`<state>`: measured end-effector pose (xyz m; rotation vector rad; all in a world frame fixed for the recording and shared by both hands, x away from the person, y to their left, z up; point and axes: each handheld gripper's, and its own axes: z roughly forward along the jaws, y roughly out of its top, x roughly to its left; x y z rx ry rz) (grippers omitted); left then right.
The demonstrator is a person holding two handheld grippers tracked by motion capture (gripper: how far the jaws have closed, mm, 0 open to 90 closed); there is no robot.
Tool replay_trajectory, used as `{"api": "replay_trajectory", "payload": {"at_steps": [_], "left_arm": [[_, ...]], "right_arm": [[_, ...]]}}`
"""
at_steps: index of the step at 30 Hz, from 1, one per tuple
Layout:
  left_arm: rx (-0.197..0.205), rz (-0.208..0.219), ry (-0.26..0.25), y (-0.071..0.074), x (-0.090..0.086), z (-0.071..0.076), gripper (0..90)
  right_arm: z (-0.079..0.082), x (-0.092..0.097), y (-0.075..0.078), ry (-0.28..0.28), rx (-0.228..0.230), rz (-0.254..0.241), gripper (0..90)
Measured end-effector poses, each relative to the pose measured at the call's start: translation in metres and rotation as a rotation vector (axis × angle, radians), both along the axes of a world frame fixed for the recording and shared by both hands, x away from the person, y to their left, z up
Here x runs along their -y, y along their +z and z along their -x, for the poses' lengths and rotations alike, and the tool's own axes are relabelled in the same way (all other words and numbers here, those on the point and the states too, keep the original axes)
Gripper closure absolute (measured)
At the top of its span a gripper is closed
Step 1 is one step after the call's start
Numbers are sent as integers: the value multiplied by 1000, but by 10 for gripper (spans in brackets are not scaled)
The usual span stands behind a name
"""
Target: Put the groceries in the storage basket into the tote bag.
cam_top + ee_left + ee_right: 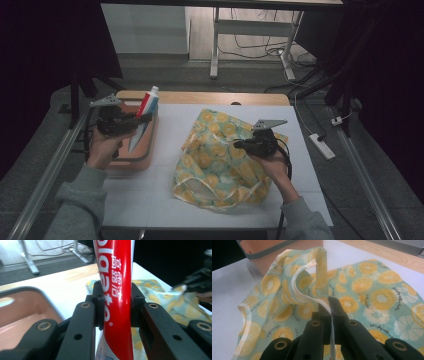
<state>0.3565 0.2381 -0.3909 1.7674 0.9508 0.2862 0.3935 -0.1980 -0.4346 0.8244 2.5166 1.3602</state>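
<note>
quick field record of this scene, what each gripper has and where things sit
left gripper: shut on toothpaste tube, held above the tray
right gripper: shut on the pale edge of fruit-print bag
tray: pink, at the mat's left edge
bag: lies crumpled on white mat, right of the tray

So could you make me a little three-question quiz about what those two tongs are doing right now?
1. True or false: the left tongs grip a toothpaste tube.
2. What do the right tongs pinch? A) the tray B) the bag's white rim C) a cable
3. Fill in: the peach tray lies on the bag's ____ side in the high view.

Key:
1. True; the red tube stands between the pads.
2. B; they are shut on the rim of the fruit-print bag.
3. Left.
</note>
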Motion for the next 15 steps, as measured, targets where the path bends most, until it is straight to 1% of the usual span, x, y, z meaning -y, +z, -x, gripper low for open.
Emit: {"api": "replay_trajectory", "payload": {"at_steps": [3, 5, 9, 11, 15], "left_arm": [[6, 1, -48, -1, 16, 3, 729], [9, 1, -75, -4, 28, 5, 730], [4, -22, -148, -13, 52, 7, 730], [1, -24, -174, -17, 63, 7, 730], [5, -39, -220, -18, 80, 7, 730]], "right_arm": [[0, -1, 0, 2, 0, 0, 895], [0, -1, 0, 2, 0, -2, 895], [0, -1, 0, 1, -2, 0, 895], [-1, 0, 0, -2, -4, -3, 895], [-1, 1, 0, -4, -4, -6, 895]]}}
